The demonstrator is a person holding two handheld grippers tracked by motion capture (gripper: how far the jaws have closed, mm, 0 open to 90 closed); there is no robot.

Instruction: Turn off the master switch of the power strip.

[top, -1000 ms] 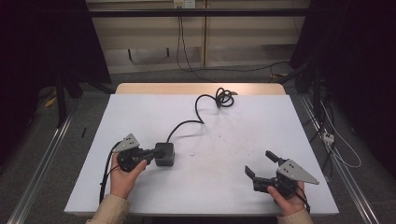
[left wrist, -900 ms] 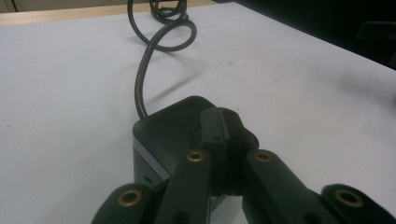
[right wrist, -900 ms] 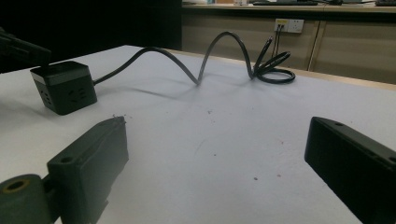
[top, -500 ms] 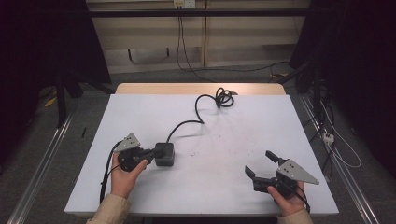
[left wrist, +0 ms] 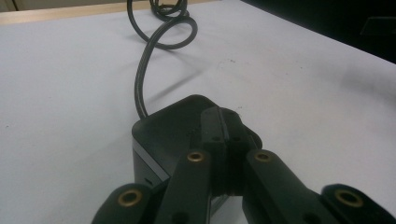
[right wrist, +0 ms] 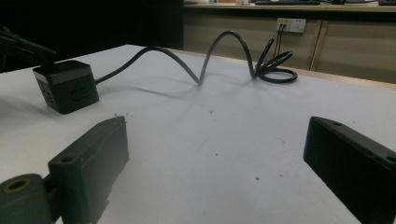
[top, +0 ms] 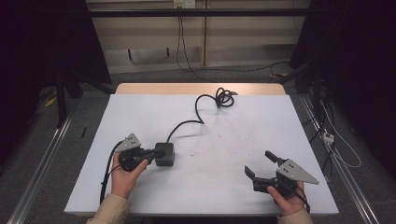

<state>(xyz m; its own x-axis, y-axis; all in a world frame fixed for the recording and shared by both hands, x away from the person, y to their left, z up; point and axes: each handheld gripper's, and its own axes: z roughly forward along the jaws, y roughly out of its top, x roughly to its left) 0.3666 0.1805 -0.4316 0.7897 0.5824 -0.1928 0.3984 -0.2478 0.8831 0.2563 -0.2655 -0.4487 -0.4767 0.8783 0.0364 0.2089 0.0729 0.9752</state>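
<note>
A black cube-shaped power adapter (top: 164,154) sits on the white table (top: 243,126), left of centre. Its black cable (top: 188,122) runs back to a coil (top: 225,99) near the far edge. My left gripper (top: 152,153) is shut, jaws pressed together with nothing visible between them, and its tips rest against the cube's near upper edge. In the left gripper view the closed tips (left wrist: 225,128) overlap the top of the adapter (left wrist: 163,128). My right gripper (top: 260,164) stands open near the front right, well apart from the adapter (right wrist: 67,86), with nothing between its jaws (right wrist: 217,137).
The cable (right wrist: 210,56) arches off the table between cube and coil. A wooden strip (top: 201,88) borders the table's far edge. Wall sockets with cords (top: 184,4) sit beyond it. Floor rails (top: 42,158) run along both sides of the table.
</note>
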